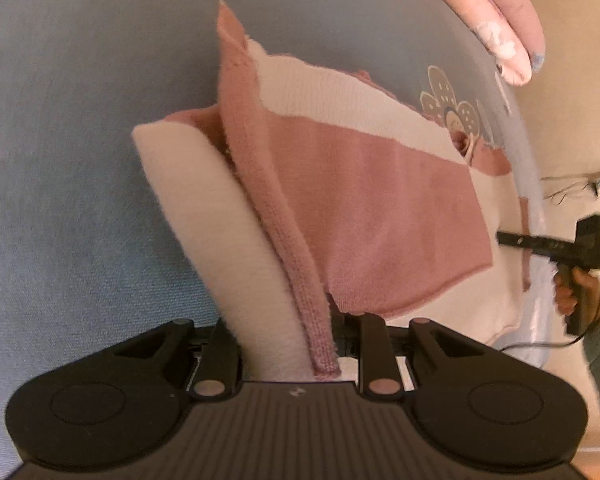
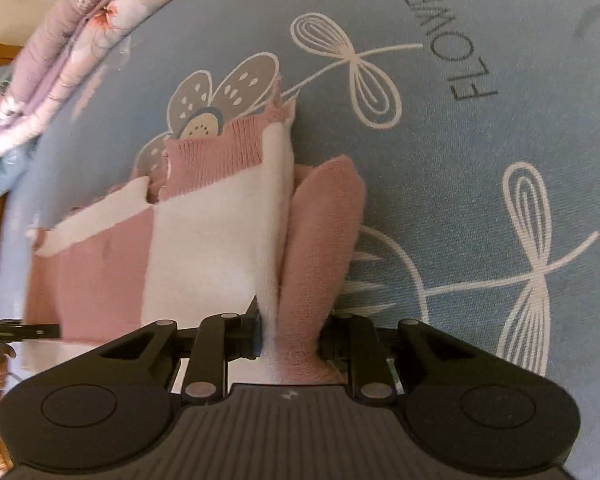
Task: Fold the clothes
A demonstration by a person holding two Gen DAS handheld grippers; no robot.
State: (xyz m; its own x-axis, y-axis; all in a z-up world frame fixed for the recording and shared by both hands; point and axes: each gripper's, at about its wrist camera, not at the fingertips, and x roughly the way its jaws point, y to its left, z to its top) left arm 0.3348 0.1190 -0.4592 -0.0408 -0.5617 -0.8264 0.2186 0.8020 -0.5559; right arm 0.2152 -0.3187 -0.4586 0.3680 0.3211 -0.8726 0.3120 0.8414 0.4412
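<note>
Left claw [image 1: 296, 340] clamped on pink-and-cream knit garment [image 1: 360, 208]; right claw [image 2: 290, 336] clamped on its other bunched edge. Garment lifted partly off blue bedsheet [image 2: 480, 184], printed "FLOWERS" [image 2: 444, 36], flower drawings.

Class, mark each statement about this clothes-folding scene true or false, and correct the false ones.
1. The left gripper is clamped on the pink and cream knitted garment. True.
2. The right gripper is empty. False: it pinches a bunched fold of that garment.
3. The garment lies over a blue printed bedsheet. True.
4. The sheet's print reads "STARS". False: it reads "FLOWERS".
</note>
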